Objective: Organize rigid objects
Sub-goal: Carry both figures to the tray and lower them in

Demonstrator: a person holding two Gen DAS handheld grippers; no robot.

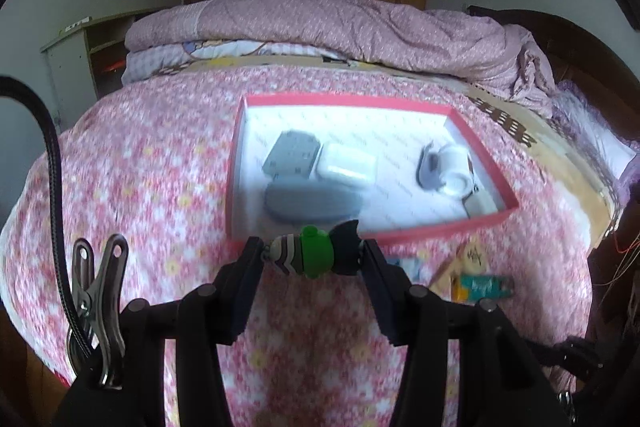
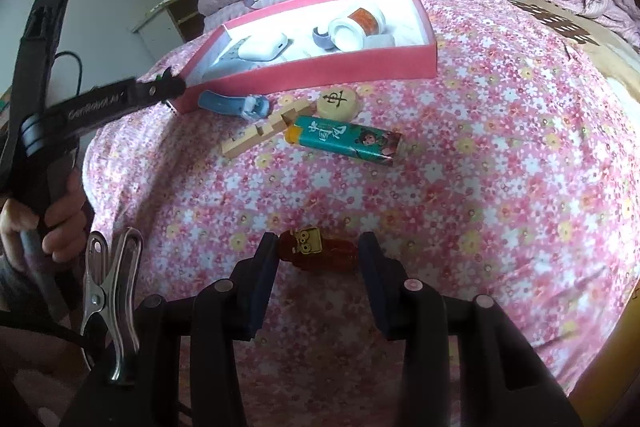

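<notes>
My left gripper (image 1: 312, 254) is shut on a small toy figure (image 1: 310, 255) with a green middle, held just in front of the near rim of the red box (image 1: 482, 153). The box holds a grey remote (image 1: 292, 155), a white case (image 1: 346, 167), a grey oval case (image 1: 310, 201) and a white cup (image 1: 454, 167). My right gripper (image 2: 318, 253) has its jaws around a brown toy figure (image 2: 320, 251) lying on the floral bedspread; the figure touches the left finger. The left gripper (image 2: 168, 85) also shows in the right wrist view at the box's (image 2: 320, 71) near left corner.
On the bedspread by the box lie a blue watch strap (image 2: 236, 105), a wooden block (image 2: 262, 135), a wooden chess piece (image 2: 338, 103) and a teal lighter (image 2: 346, 141). A folded pink quilt (image 1: 340, 27) lies behind the box. A wardrobe stands at the back.
</notes>
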